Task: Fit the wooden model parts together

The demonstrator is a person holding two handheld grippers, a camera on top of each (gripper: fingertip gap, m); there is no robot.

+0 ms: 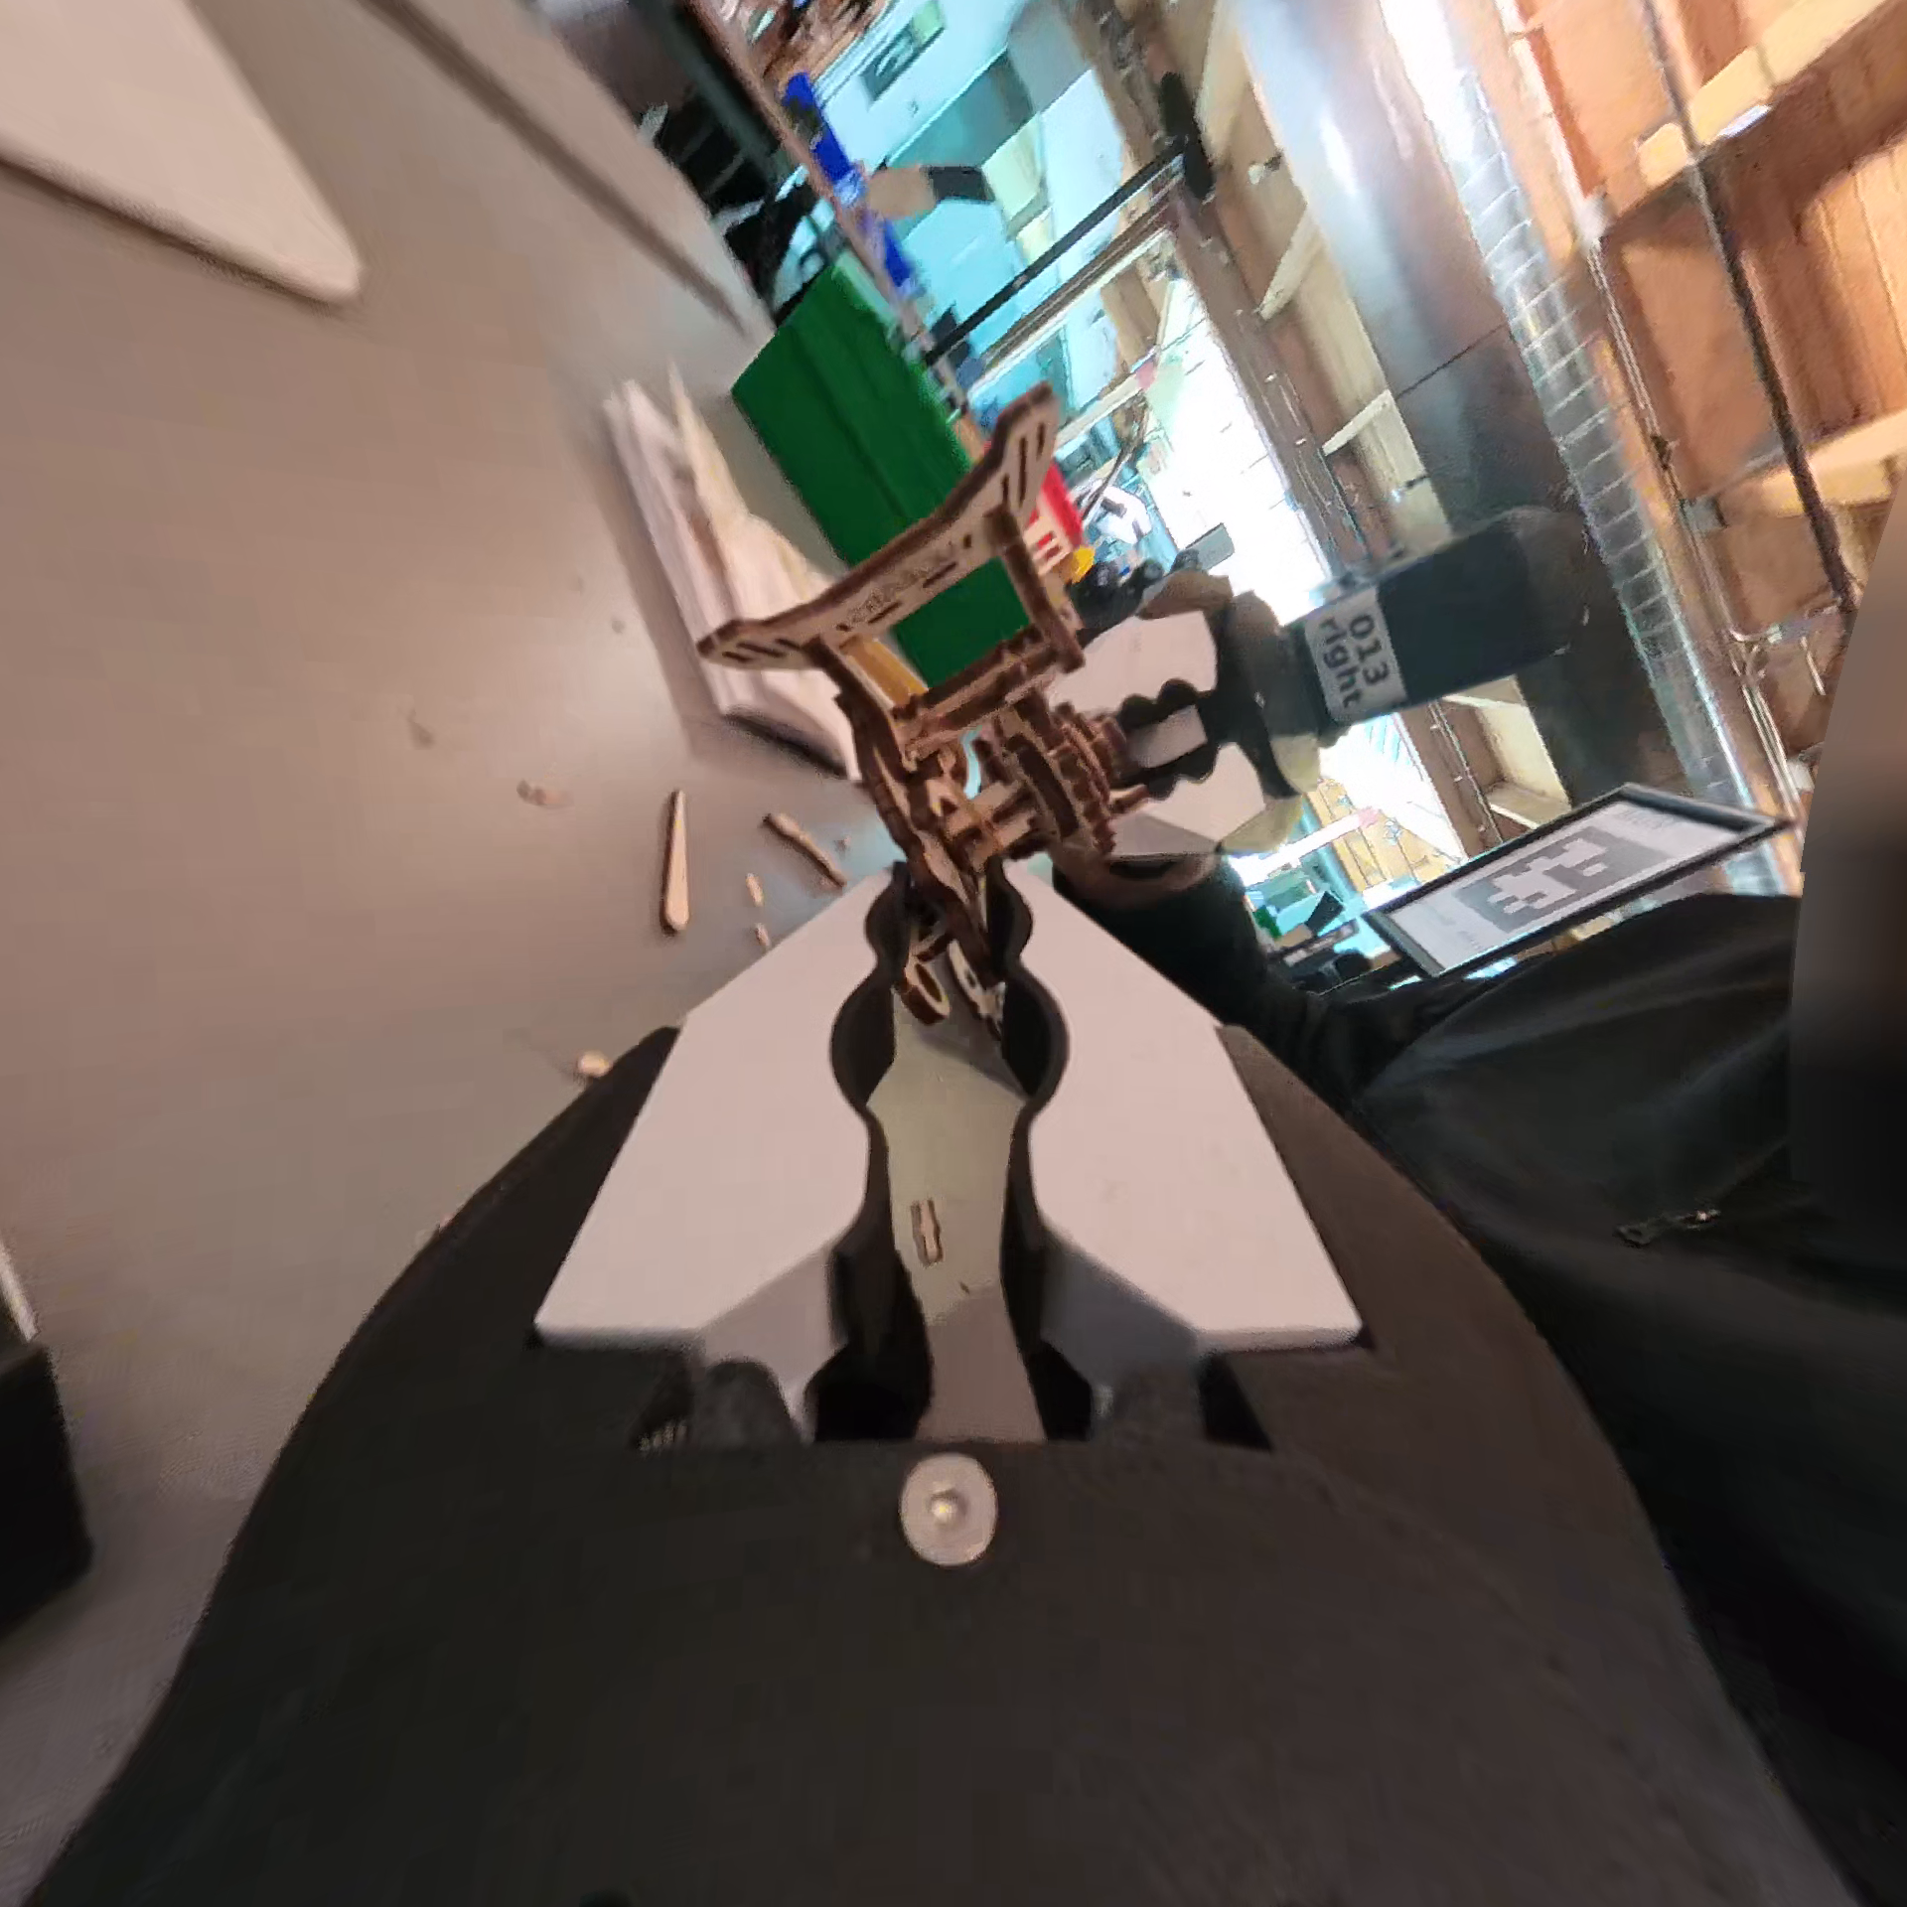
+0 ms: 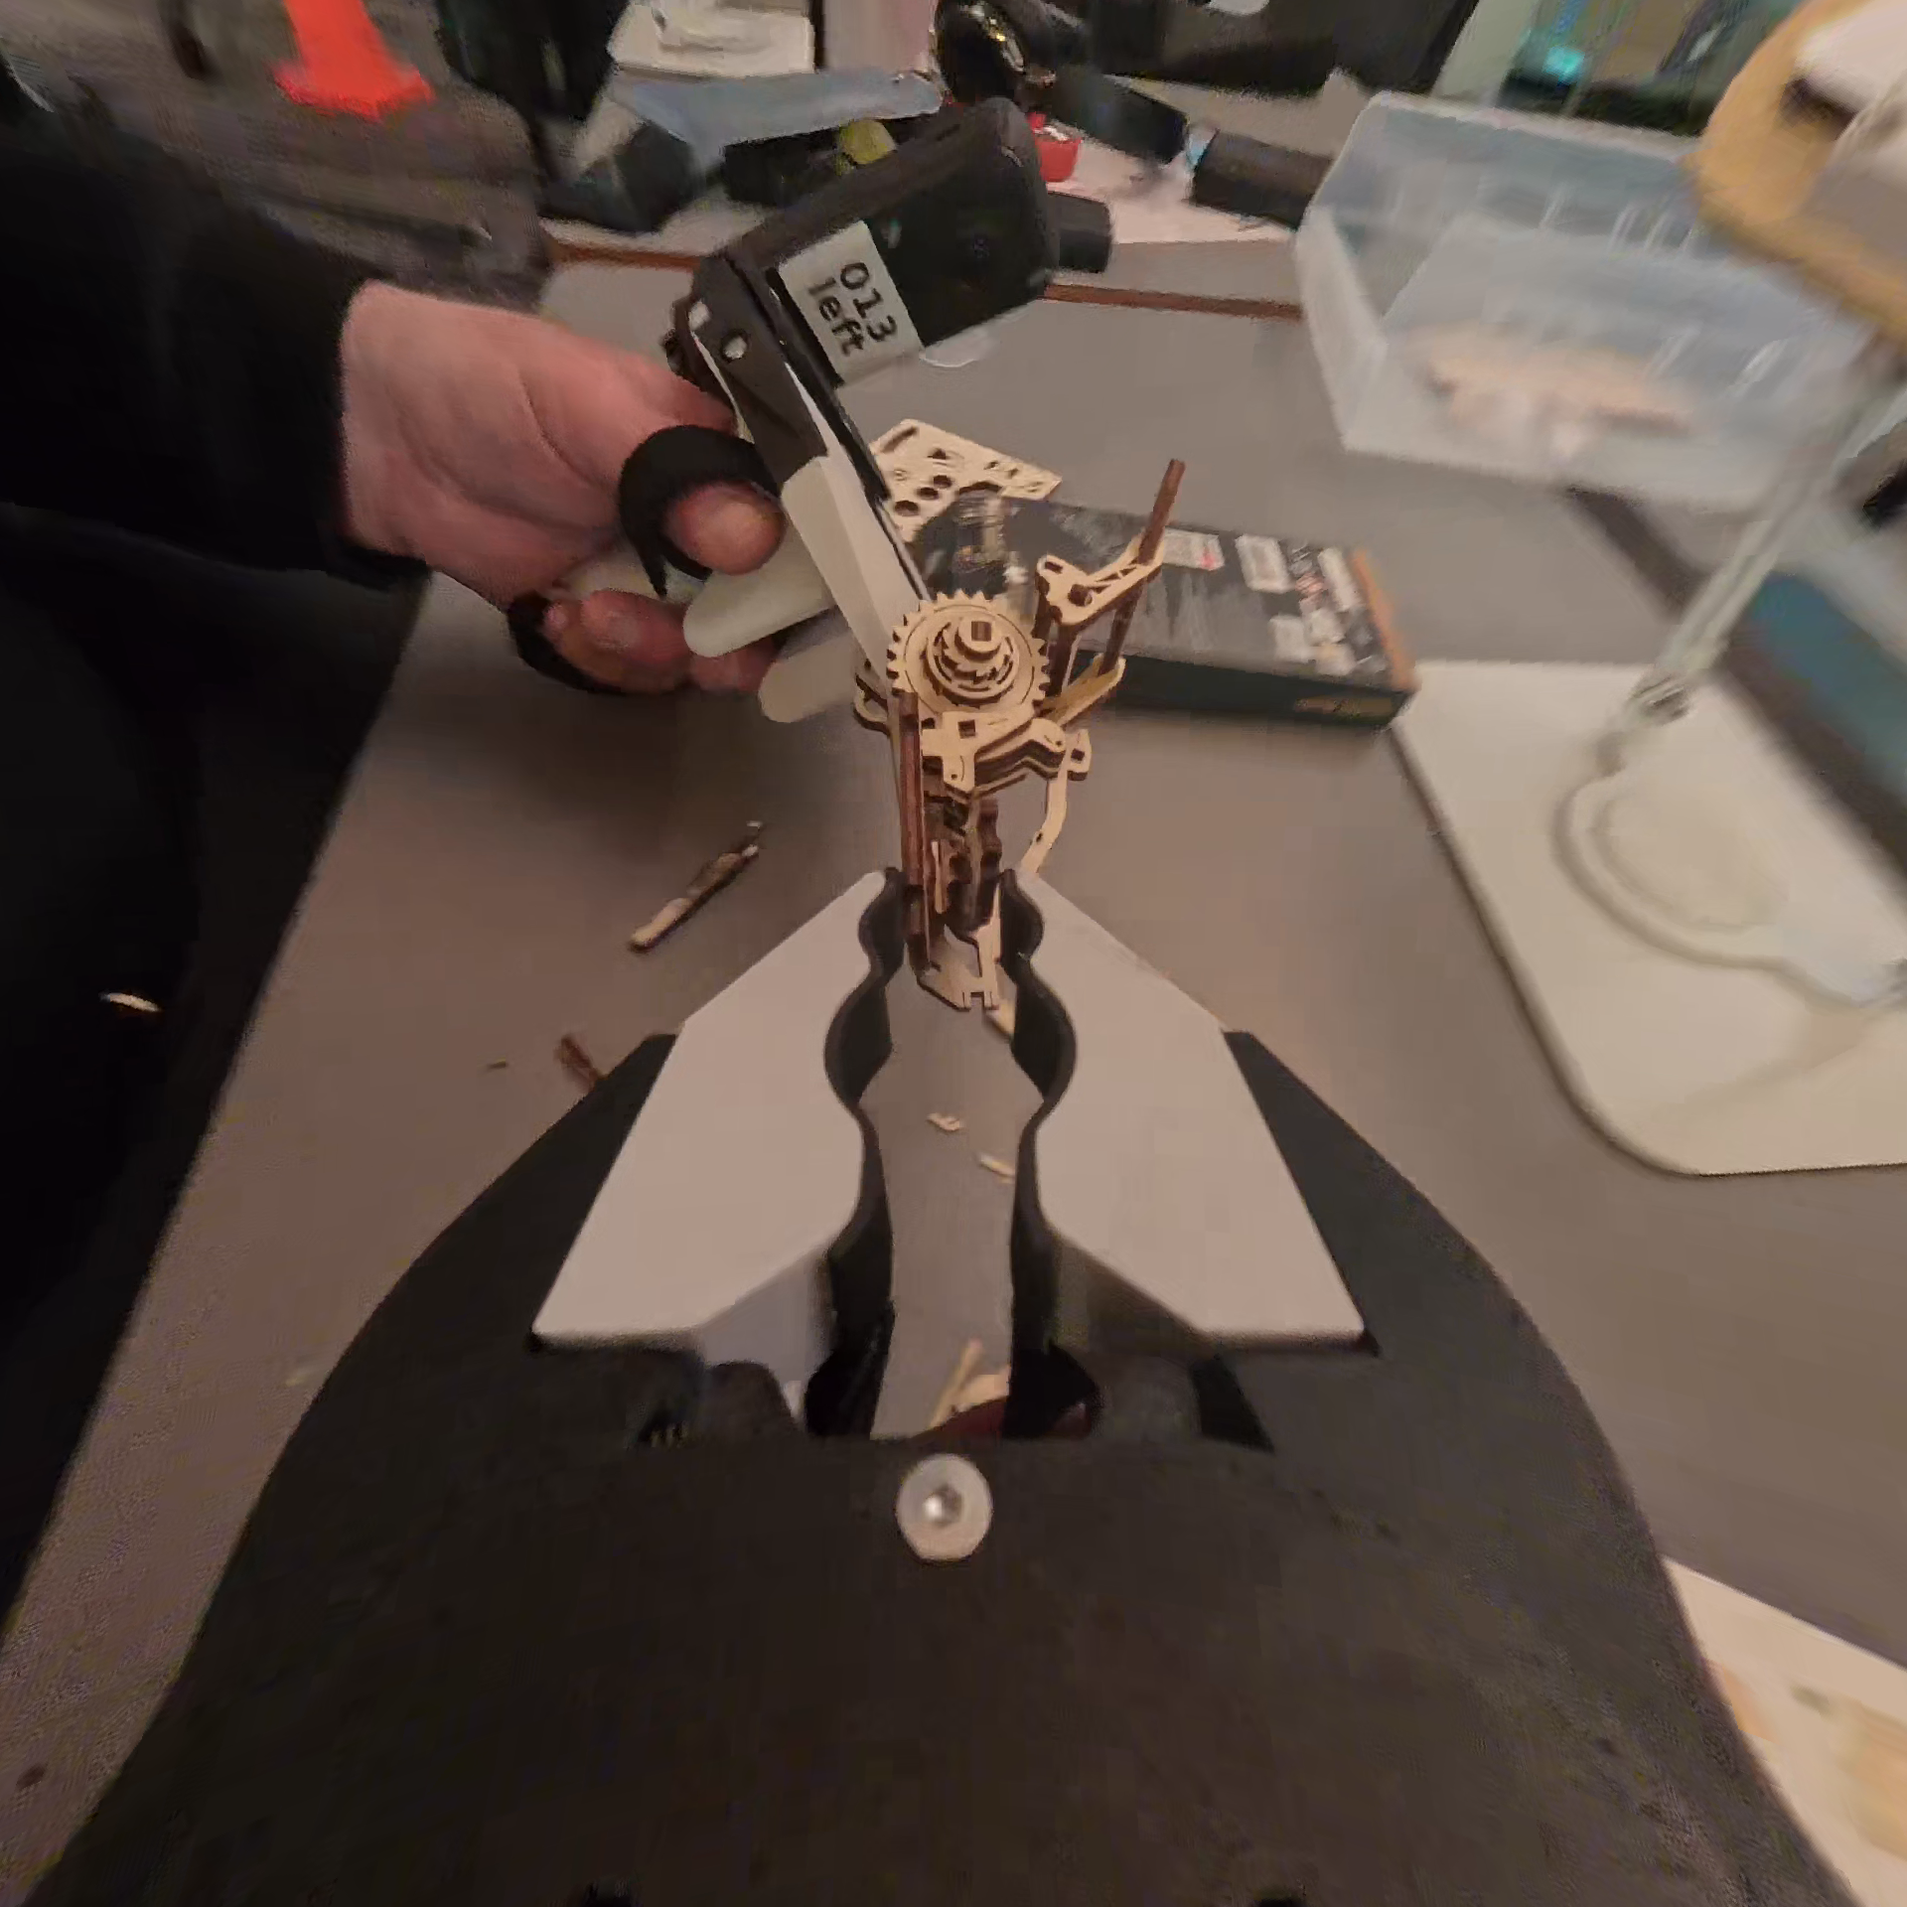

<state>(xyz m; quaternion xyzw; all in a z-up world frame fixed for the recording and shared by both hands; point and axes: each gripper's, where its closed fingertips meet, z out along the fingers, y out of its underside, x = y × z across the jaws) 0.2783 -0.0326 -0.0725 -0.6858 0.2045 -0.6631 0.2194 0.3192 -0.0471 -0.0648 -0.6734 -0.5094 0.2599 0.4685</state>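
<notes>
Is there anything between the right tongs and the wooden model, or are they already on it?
Nothing visible stands between them. The right tongs are already closed on the lower end of the wooden model, which is held above the grey table. The left tongs grip the same model from the other side.

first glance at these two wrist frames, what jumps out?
The wooden model, a lattice of small gears and struts, is held above the grey table, pinched from two sides by the left claw and the right claw. A hand grips the left claw's handle at the upper left of the right wrist view. Wooden offcuts lie scattered on the table beneath.
</notes>
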